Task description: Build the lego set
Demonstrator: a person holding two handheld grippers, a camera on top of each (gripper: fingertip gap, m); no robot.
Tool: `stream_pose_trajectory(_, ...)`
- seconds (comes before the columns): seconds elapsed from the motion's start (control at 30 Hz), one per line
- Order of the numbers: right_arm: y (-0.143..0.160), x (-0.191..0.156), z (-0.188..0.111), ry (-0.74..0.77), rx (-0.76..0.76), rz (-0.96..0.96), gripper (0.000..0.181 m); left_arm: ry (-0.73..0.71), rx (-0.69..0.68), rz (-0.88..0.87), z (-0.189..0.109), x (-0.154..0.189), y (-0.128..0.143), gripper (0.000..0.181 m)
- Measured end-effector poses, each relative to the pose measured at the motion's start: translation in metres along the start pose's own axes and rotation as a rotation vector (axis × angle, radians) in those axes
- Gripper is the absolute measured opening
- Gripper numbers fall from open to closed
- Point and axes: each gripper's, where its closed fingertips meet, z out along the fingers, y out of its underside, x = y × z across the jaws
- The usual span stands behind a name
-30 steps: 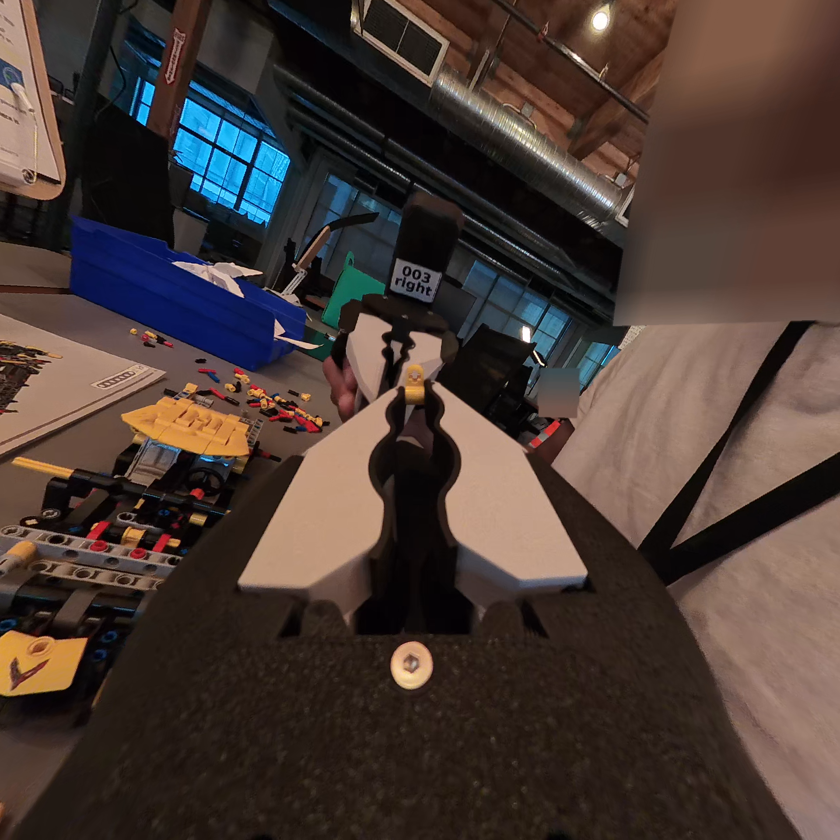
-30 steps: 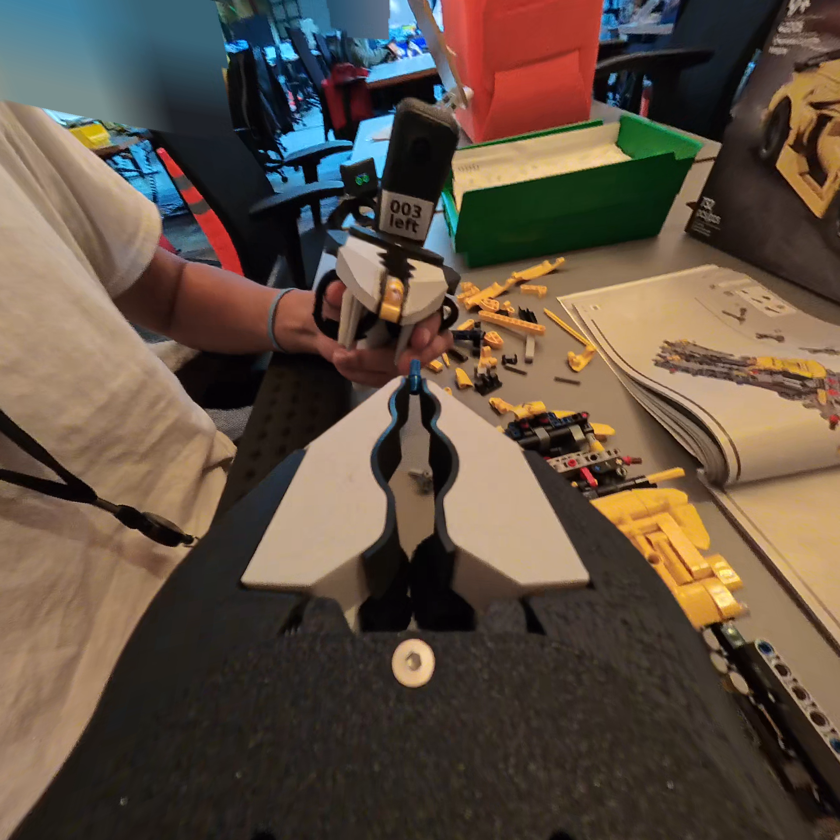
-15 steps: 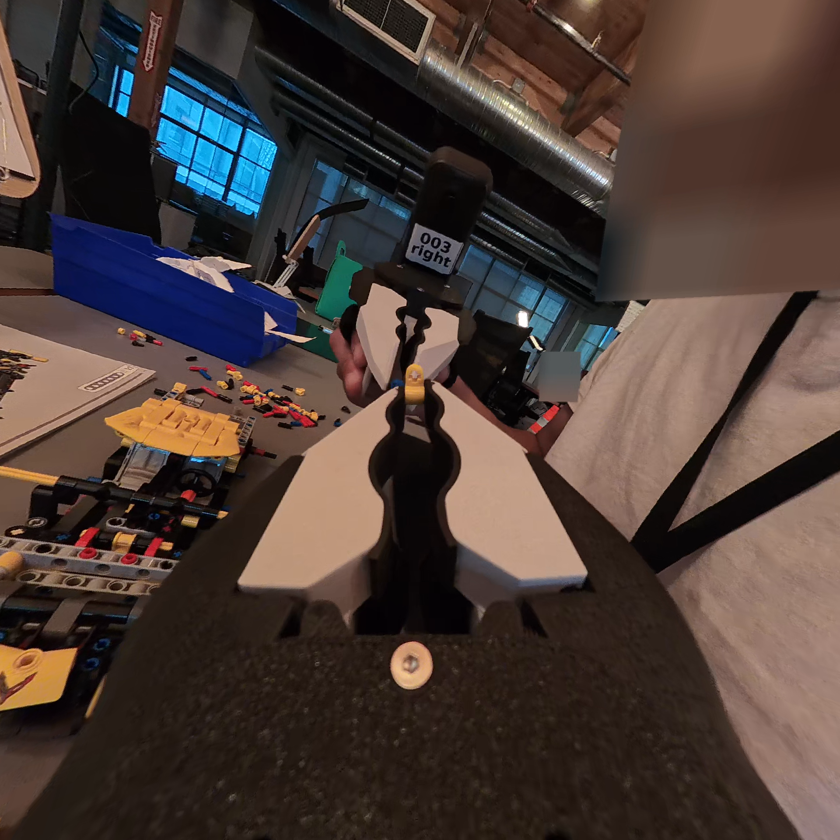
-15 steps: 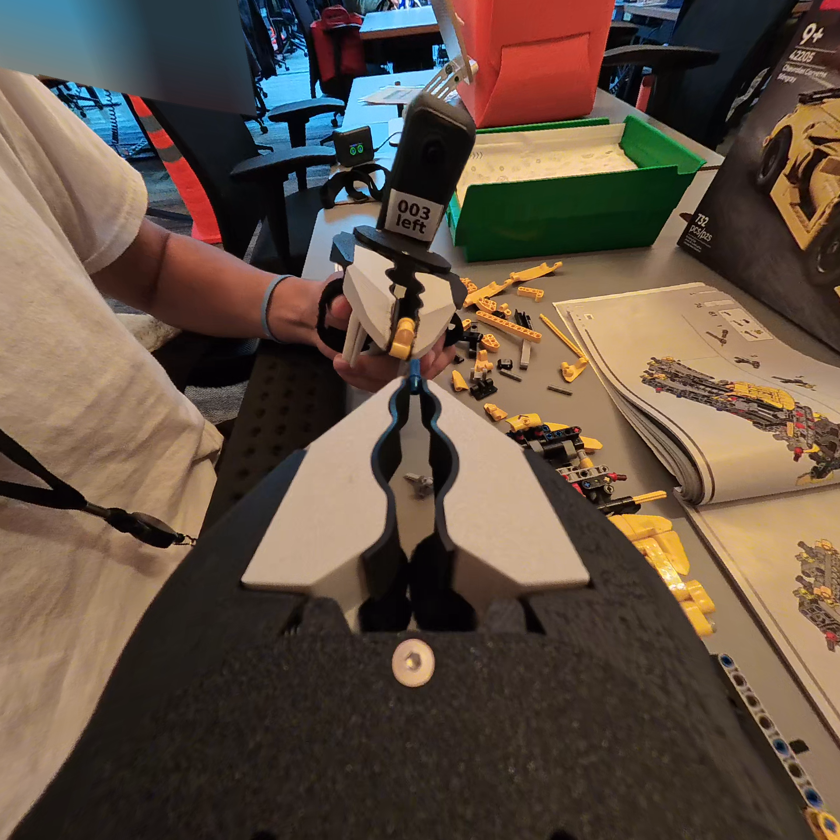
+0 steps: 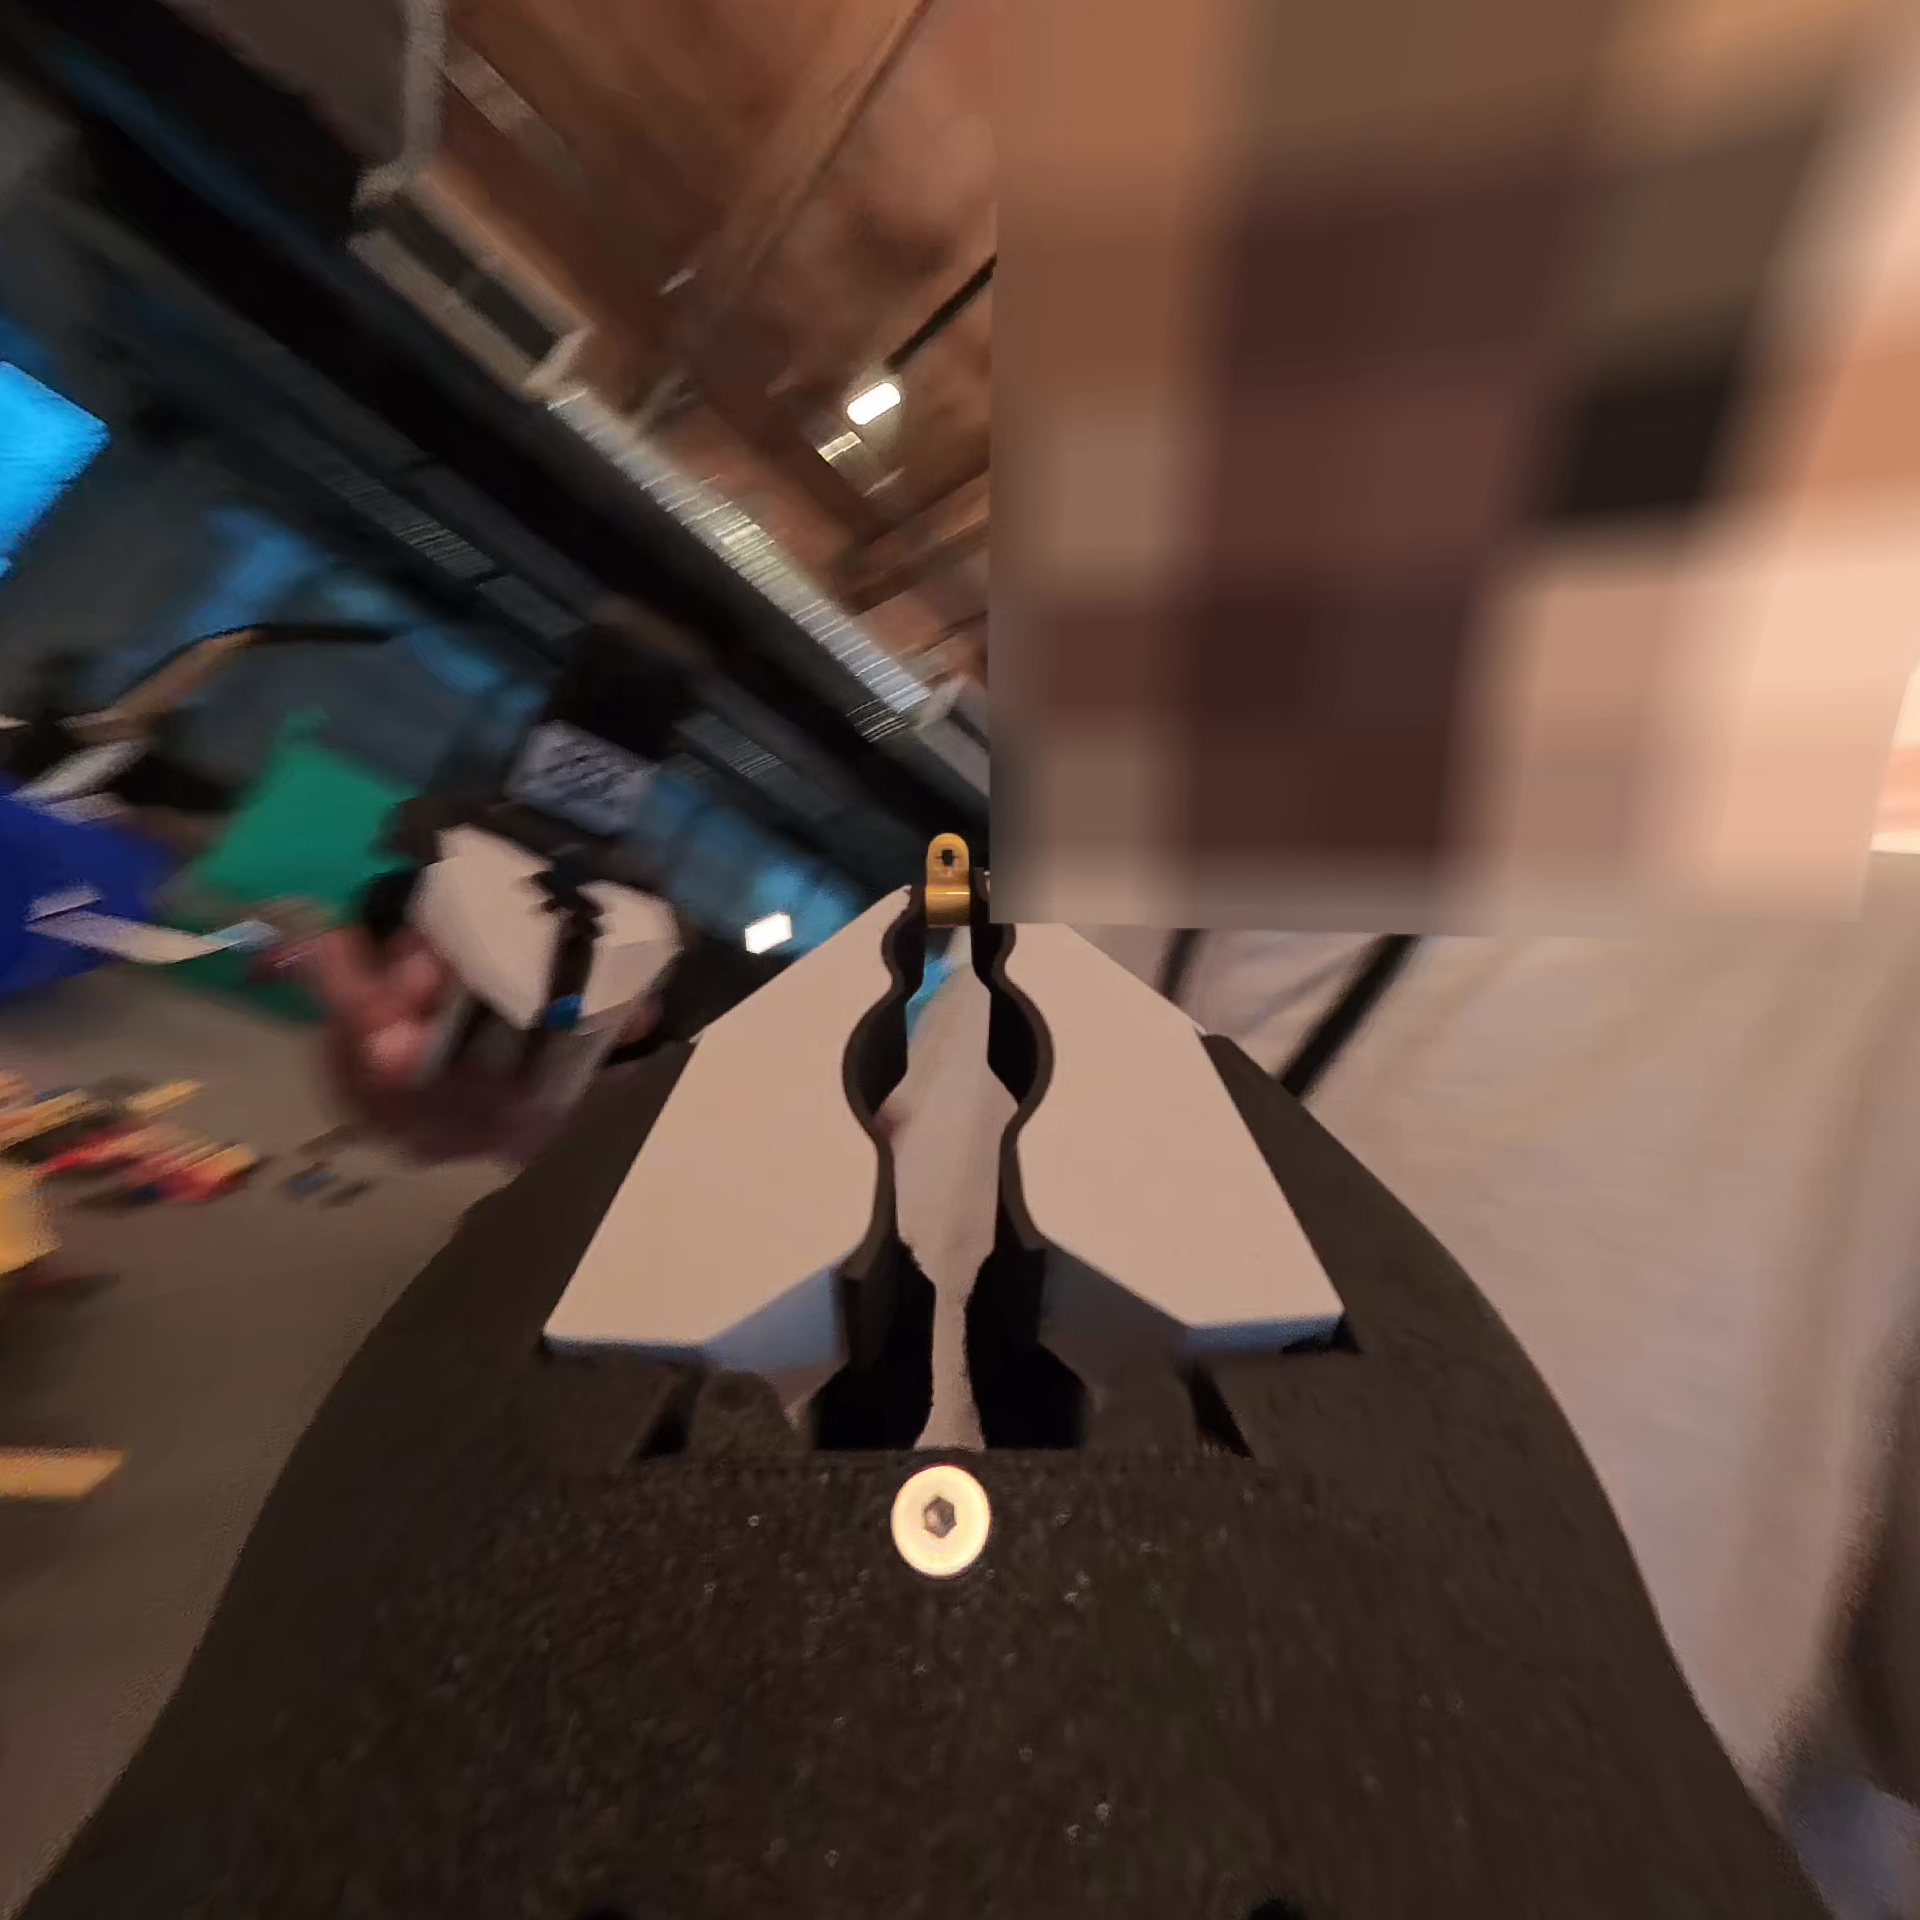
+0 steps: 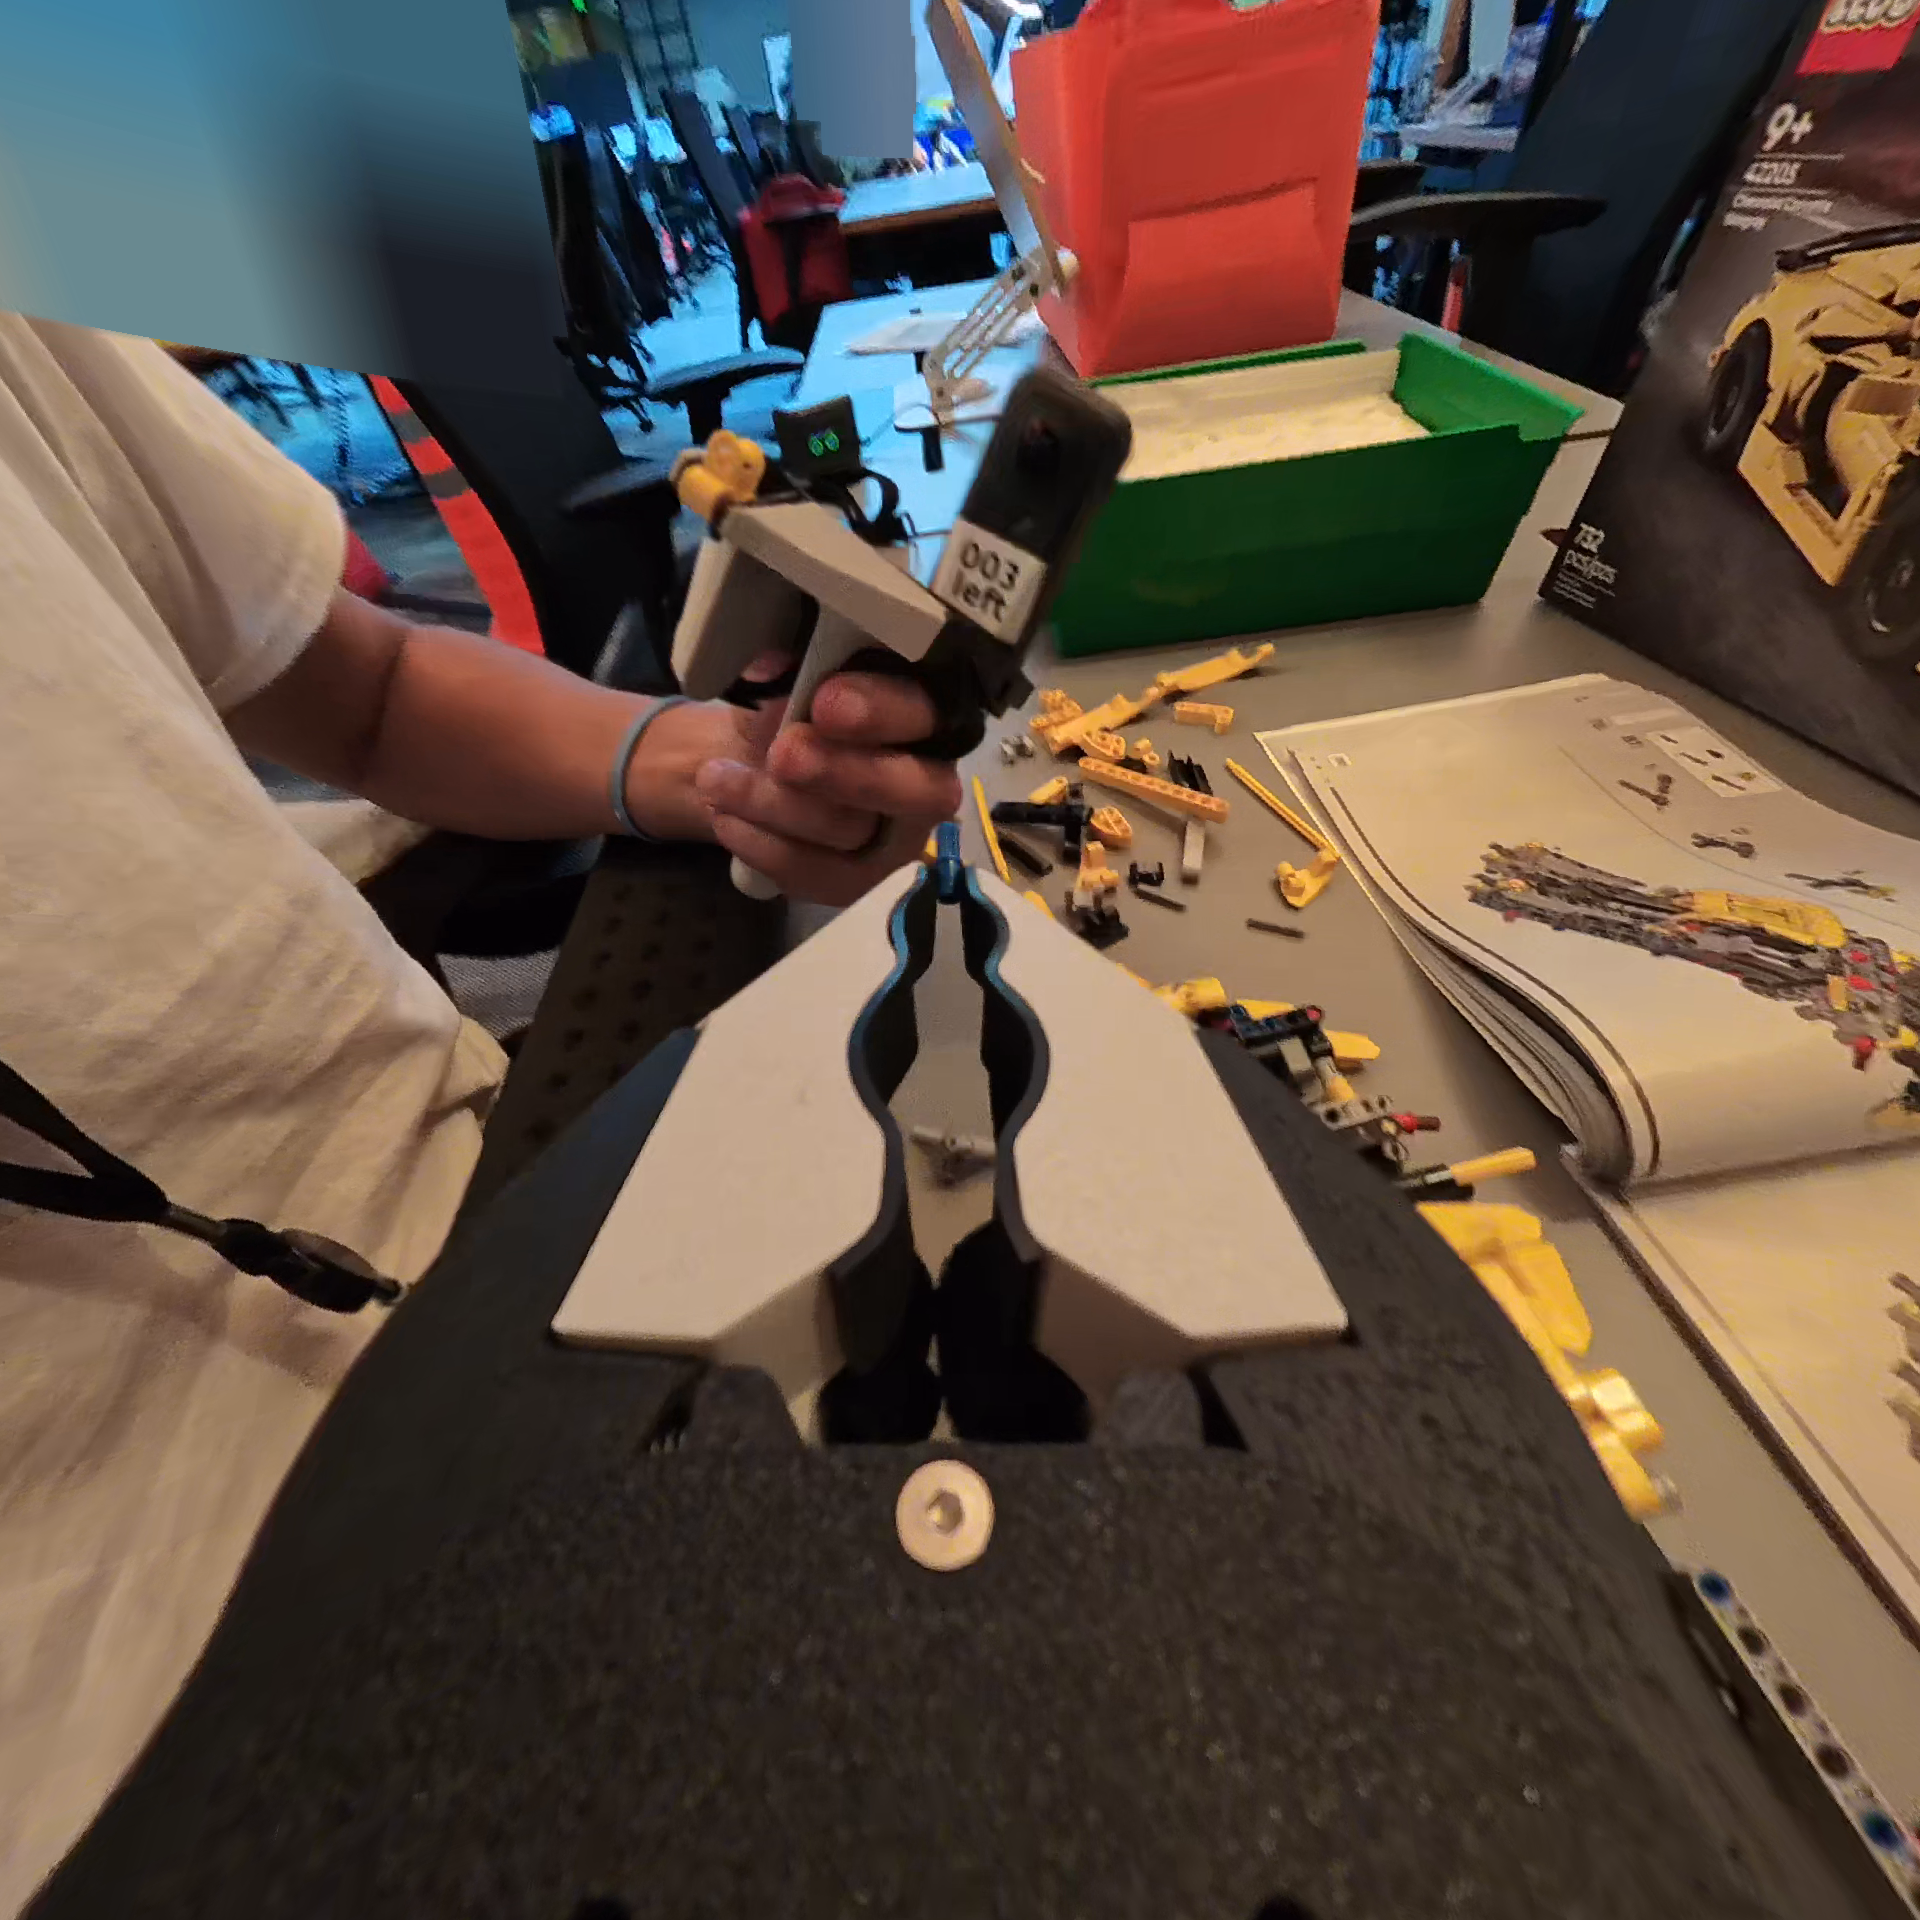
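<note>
Grey and smooth, the tabletop (image 6: 1351, 966) carries a scatter of loose yellow, black and grey lego pieces (image 6: 1132, 769), an open instruction booklet with printed build pictures (image 6: 1621, 914), a green plastic bin lined with white paper (image 6: 1299, 499), an orange-red bin (image 6: 1184, 177) behind it and a dark cardboard set box showing a yellow car (image 6: 1787, 395); office chairs stand in the room behind, and the left wrist view, heavily motion-blurred, looks up at a wooden ceiling with a ribbed metal duct (image 5: 727, 520). Half a second ago the two tools pointed tip to tip, almost meeting; now the left hand-held gripper (image 6: 717, 488) has swung away and tilts up toward the person's white-shirted chest (image 6: 156, 831), well apart from the right one. Its grey fingers are pressed together on a small yellow lego connector with a round hole (image 5: 947, 881), which sticks out past the tips. The person's left hand (image 6: 821, 790) wraps the black grip from below, a pale band on the wrist. The right hand-held gripper (image 6: 948, 883) is held low over the tabletop edge, its fingers clamped on a small blue lego pin (image 6: 948, 854) standing upright between the tips. A partly built yellow and black lego car assembly (image 6: 1507, 1278) lies to its right, beside the booklet.
</note>
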Motion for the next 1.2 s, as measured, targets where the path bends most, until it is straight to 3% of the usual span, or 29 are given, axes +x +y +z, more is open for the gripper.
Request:
stream_pose_trajectory(0.17,-0.028,-0.006,0.008,-0.053,0.006,-0.027,0.004,0.06,0.144,-0.018,-0.017,0.007,-0.029,0.007)
stream_pose_trajectory(0.23,-0.036,-0.006,0.011,-0.073,0.014,-0.024,0.003,-0.074,0.098,0.023,-0.019,-0.012,-0.025,0.006)
stream_pose_trajectory(0.37,-0.017,0.008,0.017,-0.067,-0.046,0.0,0.004,-0.453,-0.188,0.212,-0.024,-0.064,0.011,0.007)
stream_pose_trajectory(0.47,0.008,0.008,0.018,-0.072,-0.101,-0.041,0.004,-0.558,-0.252,0.263,-0.03,-0.079,0.019,0.007)
stream_pose_trajectory(0.67,0.017,0.013,0.015,-0.055,-0.085,-0.026,0.004,-0.56,-0.325,0.266,-0.032,-0.083,0.029,0.007)
stream_pose_trajectory(0.97,0.0,0.007,0.02,-0.068,-0.049,-0.01,0.003,-0.488,-0.246,0.233,-0.026,-0.072,0.019,0.008)
stream_pose_trajectory(1.2,0.002,0.008,0.021,-0.021,-0.088,-0.047,0.004,-0.504,-0.269,0.235,-0.027,-0.076,0.022,0.007)
